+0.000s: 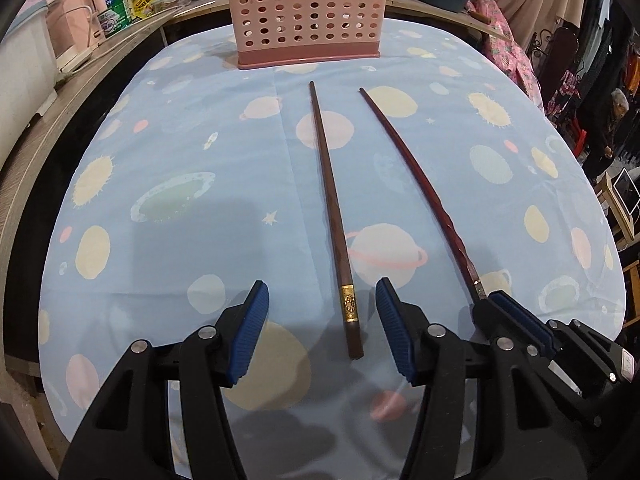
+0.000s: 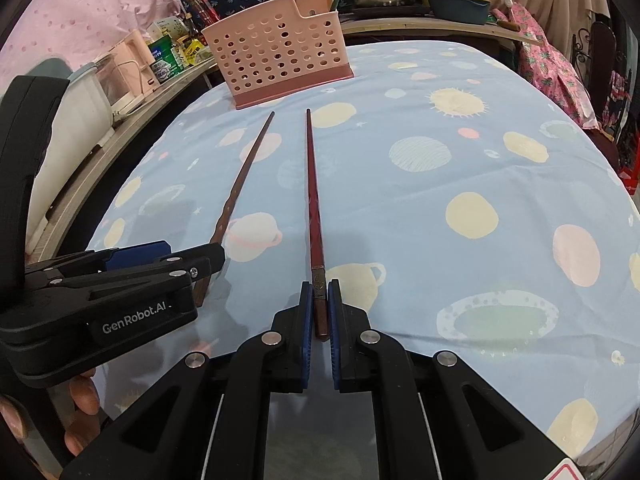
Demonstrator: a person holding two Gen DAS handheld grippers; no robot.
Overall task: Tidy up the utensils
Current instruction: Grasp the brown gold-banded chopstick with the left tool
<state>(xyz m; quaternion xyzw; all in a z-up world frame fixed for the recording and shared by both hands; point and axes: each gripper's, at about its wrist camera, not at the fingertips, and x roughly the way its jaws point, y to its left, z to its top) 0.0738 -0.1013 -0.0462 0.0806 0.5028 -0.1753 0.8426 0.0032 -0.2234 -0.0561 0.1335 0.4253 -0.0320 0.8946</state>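
Two chopsticks lie on the surface (image 1: pixel 160 152) under its planet-print cloth, both running lengthwise from the lower part of each frame up toward the pink utensil basket (image 1: pixel 306 12) at the top centre, thin tips toward the basket and thick ends toward the tools, which looks like an arrangement meant to let each be gripped by its butt end and carried straight into the basket. In the left wrist view the brown chopstick (image 1: pixel 332 208) with the gold band sits in the lower centre, its thick end between the blue pads of the left tool (image 1: pixel 322 332); the jaws stand apart with clear gaps on both sides, so that tool is released and only straddles the stick, likely lined up for a grasp. The red chopstick (image 1: pixel 420 196) runs to the right of it, angled so the two tips draw nearer at the top. In the right wrist view the right tool (image 2: pixel 320 320), lower centre, is clenched on the red chopstick's thick end just below its metal band; whether the stick is lifted off the cloth I cannot tell. The left tool appears at the lower left of that view, beside the brown chopstick. Other utensils already stand in the basket's far compartment.
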